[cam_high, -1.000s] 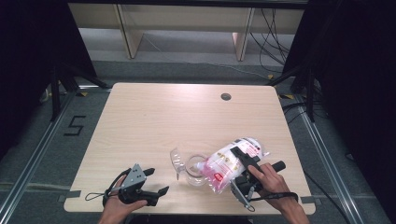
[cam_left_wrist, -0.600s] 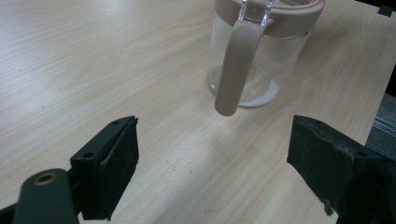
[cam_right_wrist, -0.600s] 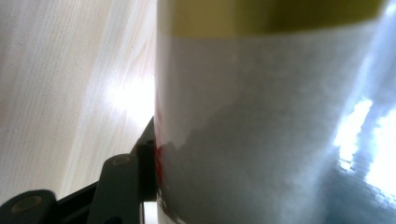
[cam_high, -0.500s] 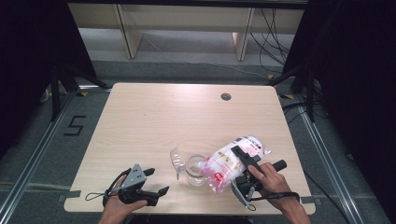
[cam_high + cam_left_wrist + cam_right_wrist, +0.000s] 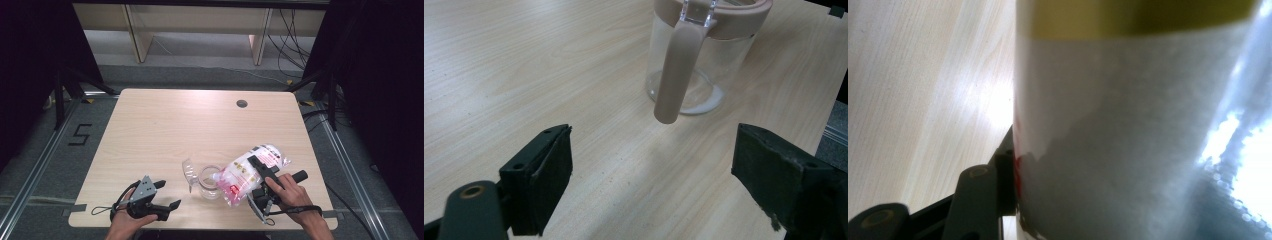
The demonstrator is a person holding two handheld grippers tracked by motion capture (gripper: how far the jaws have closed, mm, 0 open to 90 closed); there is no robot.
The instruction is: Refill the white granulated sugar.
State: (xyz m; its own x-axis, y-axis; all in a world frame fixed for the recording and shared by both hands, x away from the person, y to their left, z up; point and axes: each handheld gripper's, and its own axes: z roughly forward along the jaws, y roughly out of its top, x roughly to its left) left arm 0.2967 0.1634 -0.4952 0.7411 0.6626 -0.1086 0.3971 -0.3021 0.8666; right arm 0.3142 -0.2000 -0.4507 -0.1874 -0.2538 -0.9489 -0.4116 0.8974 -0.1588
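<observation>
From above, my right gripper (image 5: 260, 176) pinches a glossy plastic bag (image 5: 245, 172), its long axis slanting down-left, mouth over the clear jar (image 5: 209, 182) on the wooden table (image 5: 190, 125). My left gripper (image 5: 651, 180) stands spread, facing the jar's pink handle (image 5: 676, 70). In the right gripper view, the bag's film (image 5: 1128, 125) presses my jaw.

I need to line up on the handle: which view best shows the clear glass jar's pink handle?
The left gripper view: the pink handle faces the camera, hanging from the pink rim of the clear glass jar, between the open left gripper's jaws. In the high view the jar is small, its handle indistinct. The right gripper view gives a close-up of the held bag.
</observation>
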